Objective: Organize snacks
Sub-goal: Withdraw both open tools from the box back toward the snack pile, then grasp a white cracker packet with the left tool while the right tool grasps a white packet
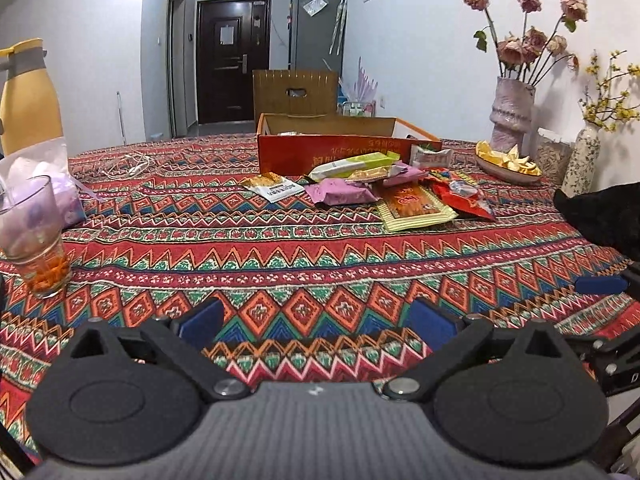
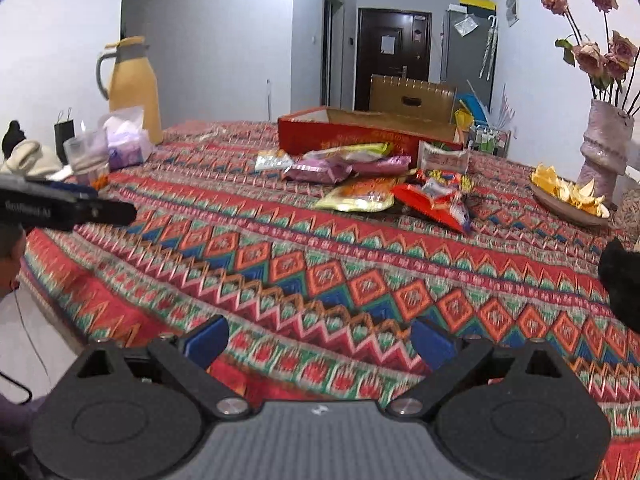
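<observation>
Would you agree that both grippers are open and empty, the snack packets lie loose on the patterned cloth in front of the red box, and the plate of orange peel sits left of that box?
Not quite: the plate of orange peel sits right of the red box, beside the vase, as the left wrist view shows. The rest stands: the left gripper and right gripper are open and empty, and the snack packets lie before the box.

A lived-in home is indicated: a patterned tablecloth ahead of the fingers, dried roses in a vase, a fridge, an entrance door beyond.
</observation>
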Demonstrator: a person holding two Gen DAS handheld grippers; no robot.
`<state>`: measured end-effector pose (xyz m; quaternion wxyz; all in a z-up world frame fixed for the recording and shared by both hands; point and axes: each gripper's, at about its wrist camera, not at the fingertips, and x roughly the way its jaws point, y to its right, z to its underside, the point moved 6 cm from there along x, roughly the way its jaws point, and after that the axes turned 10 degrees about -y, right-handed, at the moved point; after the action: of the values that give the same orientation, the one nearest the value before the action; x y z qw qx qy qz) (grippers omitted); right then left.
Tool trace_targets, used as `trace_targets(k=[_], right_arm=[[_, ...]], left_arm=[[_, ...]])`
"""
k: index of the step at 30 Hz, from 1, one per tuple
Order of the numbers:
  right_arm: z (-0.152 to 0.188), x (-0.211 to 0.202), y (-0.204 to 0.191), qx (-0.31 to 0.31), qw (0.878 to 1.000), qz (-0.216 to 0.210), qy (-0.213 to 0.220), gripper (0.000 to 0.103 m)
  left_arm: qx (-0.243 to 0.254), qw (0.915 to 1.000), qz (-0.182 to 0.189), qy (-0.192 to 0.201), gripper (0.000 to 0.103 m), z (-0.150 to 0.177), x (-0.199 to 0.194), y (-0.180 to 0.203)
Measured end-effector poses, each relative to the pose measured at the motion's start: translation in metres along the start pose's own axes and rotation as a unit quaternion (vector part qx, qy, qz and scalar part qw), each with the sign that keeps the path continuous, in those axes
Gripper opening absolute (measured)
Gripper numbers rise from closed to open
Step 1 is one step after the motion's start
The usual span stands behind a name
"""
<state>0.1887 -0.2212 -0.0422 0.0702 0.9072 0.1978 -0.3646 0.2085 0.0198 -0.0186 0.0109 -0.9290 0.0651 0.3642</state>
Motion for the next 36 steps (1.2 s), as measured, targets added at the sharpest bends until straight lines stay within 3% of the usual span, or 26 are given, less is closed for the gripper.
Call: trace_targets(k=[9, 13, 18, 23, 25, 26, 28, 30, 32, 35, 36], right_arm=[[-0.061, 0.033, 0.030, 0.051, 0.998, -0.006, 0.025, 0.093], [-0.095, 0.063, 0.040, 0.089, 0.995, -0.042, 0.024, 0.090], [-0.139, 0.108, 0.044, 0.113, 0.992, -0.043, 0.026, 0.084], [-0.179, 0.161, 0.050, 0.175, 0.980, -0.092, 0.020, 0.076], [-0.189, 0.181, 0.056, 0.214, 0.971, -0.102, 0.022, 0.076], [-0.192, 0.190, 0.060, 0.233, 0.966, -0.106, 0.022, 0.071], [-0.195, 0.203, 0.067, 0.265, 0.958, -0.110, 0.027, 0.060], [-0.194, 0.211, 0.071, 0.278, 0.954, -0.104, 0.030, 0.037], [-0.192, 0.218, 0.072, 0.271, 0.957, -0.100, 0.028, 0.034], [-0.188, 0.220, 0.069, 0.251, 0.962, -0.105, 0.026, 0.025], [-0.187, 0.218, 0.067, 0.240, 0.965, -0.102, 0.027, 0.023]], left_arm=[[-0.035, 0.9989, 0.007, -0.031, 0.101, -0.038, 0.051, -0.022], [-0.036, 0.9988, 0.005, -0.034, 0.101, -0.067, 0.076, -0.034], [-0.043, 0.9984, -0.013, -0.034, 0.101, -0.109, 0.114, -0.052], [-0.057, 0.9974, -0.005, -0.045, 0.101, -0.151, 0.165, -0.057], [-0.048, 0.9967, -0.038, -0.053, 0.099, -0.166, 0.191, -0.058], [-0.041, 0.9965, -0.049, -0.054, 0.099, -0.171, 0.204, -0.059], [-0.041, 0.9955, -0.061, -0.061, 0.095, -0.179, 0.224, -0.060], [-0.040, 0.9954, -0.057, -0.065, 0.092, -0.183, 0.242, -0.059], [-0.043, 0.9946, -0.061, -0.073, 0.084, -0.185, 0.260, -0.058], [-0.028, 0.9953, -0.071, -0.061, 0.062, -0.182, 0.270, -0.053], [-0.023, 0.9960, -0.066, -0.055, 0.048, -0.181, 0.268, -0.051]])
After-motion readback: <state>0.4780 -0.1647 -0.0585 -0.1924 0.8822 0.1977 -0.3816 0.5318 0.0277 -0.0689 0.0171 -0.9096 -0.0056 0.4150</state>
